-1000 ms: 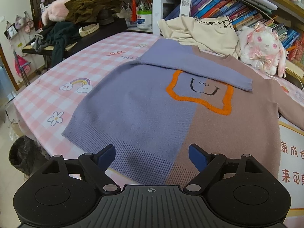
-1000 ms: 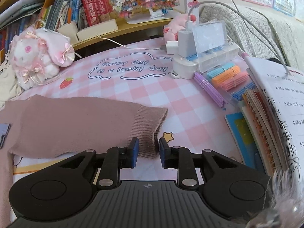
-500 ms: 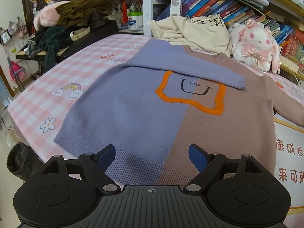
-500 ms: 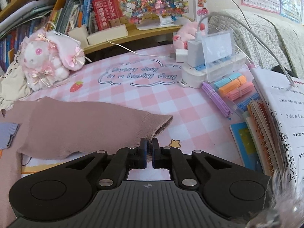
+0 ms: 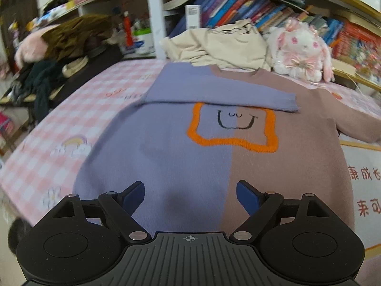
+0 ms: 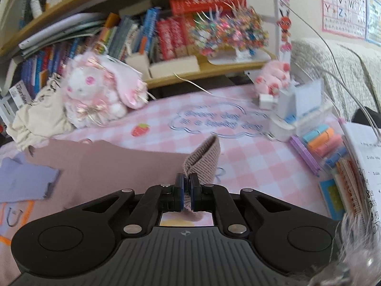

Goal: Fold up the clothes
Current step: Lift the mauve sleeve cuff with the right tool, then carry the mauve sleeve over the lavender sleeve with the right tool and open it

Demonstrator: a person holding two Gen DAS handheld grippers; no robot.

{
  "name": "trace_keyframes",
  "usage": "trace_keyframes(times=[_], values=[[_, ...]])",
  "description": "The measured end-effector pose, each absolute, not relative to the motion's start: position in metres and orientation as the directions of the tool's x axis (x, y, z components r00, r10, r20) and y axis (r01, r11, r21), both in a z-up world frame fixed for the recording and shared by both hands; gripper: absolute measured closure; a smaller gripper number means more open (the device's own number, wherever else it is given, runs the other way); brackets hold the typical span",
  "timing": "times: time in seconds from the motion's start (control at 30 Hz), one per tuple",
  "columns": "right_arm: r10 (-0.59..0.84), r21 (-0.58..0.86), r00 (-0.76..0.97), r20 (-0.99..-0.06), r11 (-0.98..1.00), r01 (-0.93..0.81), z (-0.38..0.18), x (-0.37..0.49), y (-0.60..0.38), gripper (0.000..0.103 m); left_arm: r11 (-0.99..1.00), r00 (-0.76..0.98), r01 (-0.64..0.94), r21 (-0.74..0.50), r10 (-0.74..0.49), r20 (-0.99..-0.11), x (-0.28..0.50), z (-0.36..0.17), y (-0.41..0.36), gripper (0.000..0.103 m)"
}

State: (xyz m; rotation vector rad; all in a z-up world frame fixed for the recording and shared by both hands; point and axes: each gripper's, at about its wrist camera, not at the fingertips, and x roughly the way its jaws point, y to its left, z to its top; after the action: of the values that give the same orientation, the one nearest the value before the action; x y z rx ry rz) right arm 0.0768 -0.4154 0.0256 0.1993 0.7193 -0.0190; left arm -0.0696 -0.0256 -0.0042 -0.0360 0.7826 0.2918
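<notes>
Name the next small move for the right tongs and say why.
Probably carry the brown sleeve cuff across the sweater and lay it over the chest. The right tongs are shut on the cuff, lifted off the table, while the purple sleeve already lies folded across the front. The left tongs hang open above the hem.

Bright even indoor light, soft shadows; motion blur, fisheye-bent edges
</notes>
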Motion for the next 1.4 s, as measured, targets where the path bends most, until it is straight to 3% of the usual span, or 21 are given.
trace_keyframes(times=[0.77, 1.4], values=[[0.165, 0.107, 0.808, -0.566, 0.986, -0.126, 0.095, 0.109, -0.227, 0.097, 0.990, 0.743, 0.025, 0.137, 0.073, -0.665, -0.050, 0.002, 0.050, 0.015], [0.335, 0.161, 0.770, -0.543, 0.941, -0.296, 0.109, 0.134, -0.078, 0.097, 0.978, 0.766, 0.108, 0.179, 0.033, -0.642, -0.059, 0.004, 0.082, 0.013]])
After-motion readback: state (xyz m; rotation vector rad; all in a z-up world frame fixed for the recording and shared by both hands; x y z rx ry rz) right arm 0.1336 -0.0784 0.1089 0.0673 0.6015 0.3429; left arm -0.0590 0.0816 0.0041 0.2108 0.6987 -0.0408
